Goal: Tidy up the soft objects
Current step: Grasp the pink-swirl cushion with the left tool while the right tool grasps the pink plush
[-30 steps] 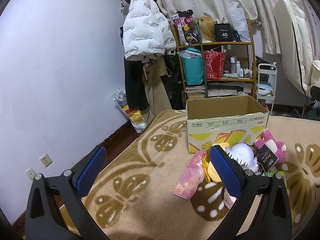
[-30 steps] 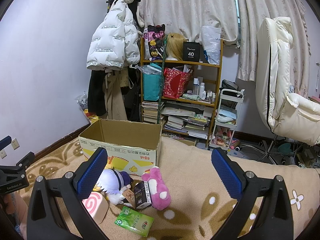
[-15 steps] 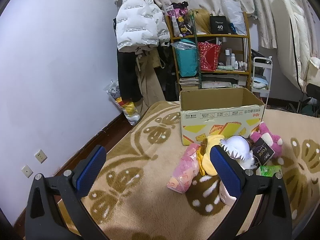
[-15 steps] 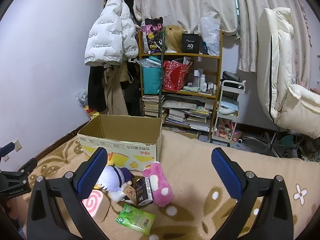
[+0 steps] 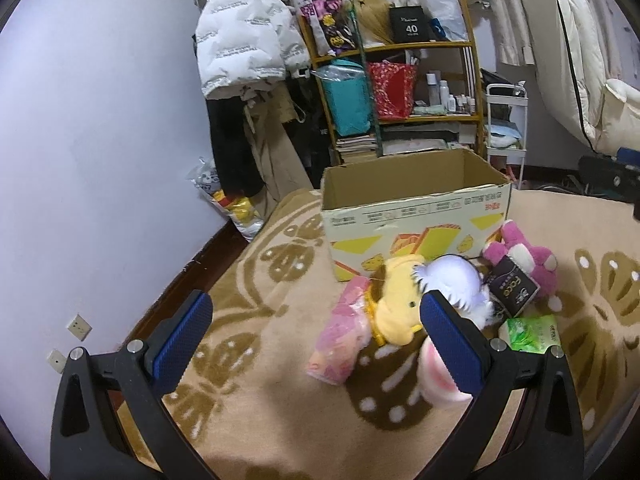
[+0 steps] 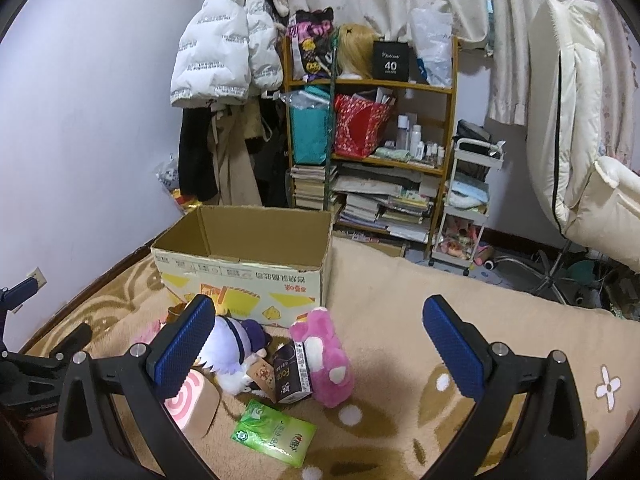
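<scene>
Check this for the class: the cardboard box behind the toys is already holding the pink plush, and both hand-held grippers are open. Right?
Not quite. The pink plush lies on the blanket in front of the cardboard box, as the right wrist view shows. Both the left hand-held gripper and right hand-held gripper are open.

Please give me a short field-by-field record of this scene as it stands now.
container: cardboard box, open top, nothing visible inside
surface: patterned blanket
pile: in front of the box
soft toys: pink plush; white-and-purple plush; yellow plush; swirl-roll cushion
other items: dark packet; green packet
left gripper: jaws open, holding nothing
right gripper: jaws open, holding nothing
</scene>
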The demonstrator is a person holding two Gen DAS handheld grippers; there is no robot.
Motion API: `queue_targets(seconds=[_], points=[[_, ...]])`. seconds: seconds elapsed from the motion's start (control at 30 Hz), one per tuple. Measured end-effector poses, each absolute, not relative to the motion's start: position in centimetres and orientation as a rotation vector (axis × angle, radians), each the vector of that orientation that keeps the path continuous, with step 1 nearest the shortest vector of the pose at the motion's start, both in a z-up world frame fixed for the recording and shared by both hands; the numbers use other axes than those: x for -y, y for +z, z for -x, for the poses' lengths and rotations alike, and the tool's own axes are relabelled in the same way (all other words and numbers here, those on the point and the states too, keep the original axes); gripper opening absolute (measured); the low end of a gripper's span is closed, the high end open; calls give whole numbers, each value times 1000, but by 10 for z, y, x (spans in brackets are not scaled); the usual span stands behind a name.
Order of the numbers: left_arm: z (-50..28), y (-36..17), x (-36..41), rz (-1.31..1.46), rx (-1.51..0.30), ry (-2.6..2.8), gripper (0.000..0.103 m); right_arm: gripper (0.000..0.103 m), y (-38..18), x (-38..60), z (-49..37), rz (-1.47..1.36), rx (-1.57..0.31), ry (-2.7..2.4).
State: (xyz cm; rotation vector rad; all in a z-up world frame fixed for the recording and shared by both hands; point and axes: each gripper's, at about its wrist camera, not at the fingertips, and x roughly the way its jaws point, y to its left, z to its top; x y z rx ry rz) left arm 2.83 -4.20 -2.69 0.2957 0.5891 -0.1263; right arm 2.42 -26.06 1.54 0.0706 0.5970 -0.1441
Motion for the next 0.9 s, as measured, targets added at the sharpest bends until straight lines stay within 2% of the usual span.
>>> queue_targets(seconds=[0.9], points=[[-70,-98,104,-242,-828,-235,102,103,-79,297,-115,-249,-891,-132]])
